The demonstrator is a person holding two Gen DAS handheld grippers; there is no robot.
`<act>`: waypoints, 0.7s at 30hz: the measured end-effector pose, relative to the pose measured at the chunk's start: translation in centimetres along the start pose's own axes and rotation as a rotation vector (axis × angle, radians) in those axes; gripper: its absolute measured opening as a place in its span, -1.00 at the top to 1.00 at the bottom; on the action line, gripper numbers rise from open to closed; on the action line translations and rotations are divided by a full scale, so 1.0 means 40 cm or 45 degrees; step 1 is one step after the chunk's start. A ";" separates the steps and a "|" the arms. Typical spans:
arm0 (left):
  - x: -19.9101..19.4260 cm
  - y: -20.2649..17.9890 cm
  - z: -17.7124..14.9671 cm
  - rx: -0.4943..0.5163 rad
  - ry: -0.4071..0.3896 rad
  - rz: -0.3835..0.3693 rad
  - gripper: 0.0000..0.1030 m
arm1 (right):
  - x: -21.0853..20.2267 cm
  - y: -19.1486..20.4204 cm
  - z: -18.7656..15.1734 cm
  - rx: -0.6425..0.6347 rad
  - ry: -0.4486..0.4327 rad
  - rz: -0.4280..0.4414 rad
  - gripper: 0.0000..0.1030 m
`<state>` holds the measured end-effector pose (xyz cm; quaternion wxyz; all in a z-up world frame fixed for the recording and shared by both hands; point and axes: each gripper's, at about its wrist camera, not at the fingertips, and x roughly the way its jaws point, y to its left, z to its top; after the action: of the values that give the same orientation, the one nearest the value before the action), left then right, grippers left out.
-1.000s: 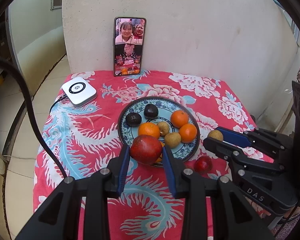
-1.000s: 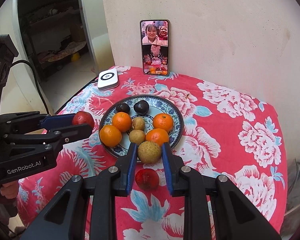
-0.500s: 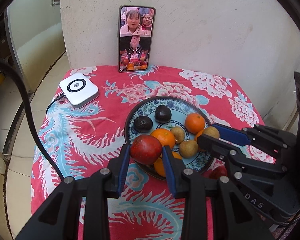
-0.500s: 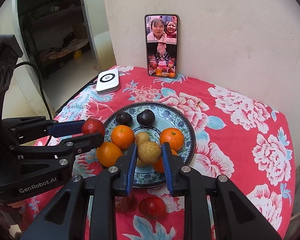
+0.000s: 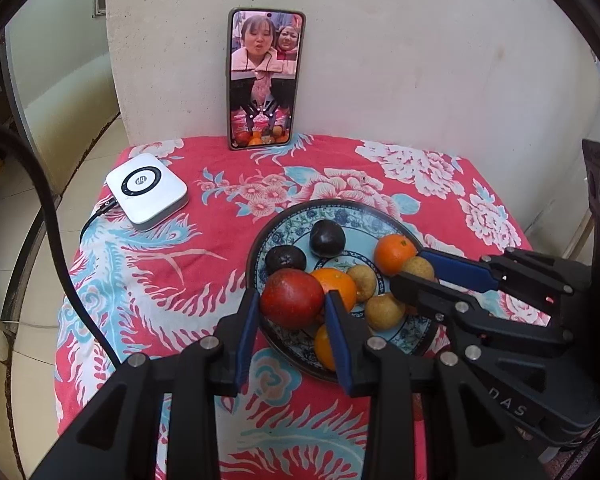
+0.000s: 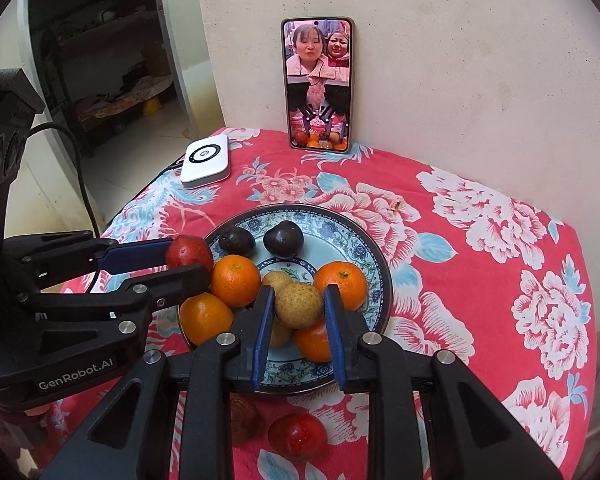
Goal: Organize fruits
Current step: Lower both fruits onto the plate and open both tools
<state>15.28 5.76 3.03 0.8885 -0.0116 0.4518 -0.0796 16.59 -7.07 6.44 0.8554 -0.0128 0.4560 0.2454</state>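
Note:
A blue patterned plate [image 5: 342,209] [image 6: 342,227] on the red flowered cloth holds two dark plums [image 5: 327,238], several oranges [image 6: 236,280] and small tan fruits [image 5: 384,311]. My left gripper [image 5: 291,314] [image 6: 188,259] is shut on a red fruit [image 5: 290,294] [image 6: 189,251] over the plate's near left rim. My right gripper [image 6: 299,296] [image 5: 410,270] is shut on a tan round fruit [image 6: 299,306] [image 5: 419,267] just above the pile in the plate. Another red fruit [image 6: 298,436] and a brownish one [image 6: 242,420] lie on the cloth in front of the plate.
A phone [image 5: 265,78] [image 6: 319,84] leans upright on the wall behind the plate. A white box [image 5: 147,190] [image 6: 206,160] with a cable sits at the far left corner. The cloth [image 6: 480,280] drops off at the table's left and right edges.
Both grippers have moved forward with their fruits, from the plate's near side to over it. The plate and phone now look nearer.

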 end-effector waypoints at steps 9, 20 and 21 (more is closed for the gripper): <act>0.007 0.010 -0.007 -0.023 0.007 -0.044 0.28 | -0.003 -0.003 -0.005 0.030 -0.011 0.006 0.28; 0.004 0.011 -0.004 -0.045 0.010 -0.046 0.05 | -0.043 -0.009 -0.016 0.051 -0.038 0.005 0.27; 0.001 0.010 -0.003 -0.043 0.007 -0.045 0.05 | -0.048 -0.011 -0.018 0.054 -0.040 0.003 0.27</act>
<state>15.26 6.17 2.89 0.8853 -0.0343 0.4554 -0.0875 15.35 -8.41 7.43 0.8622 0.0098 0.4476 0.2370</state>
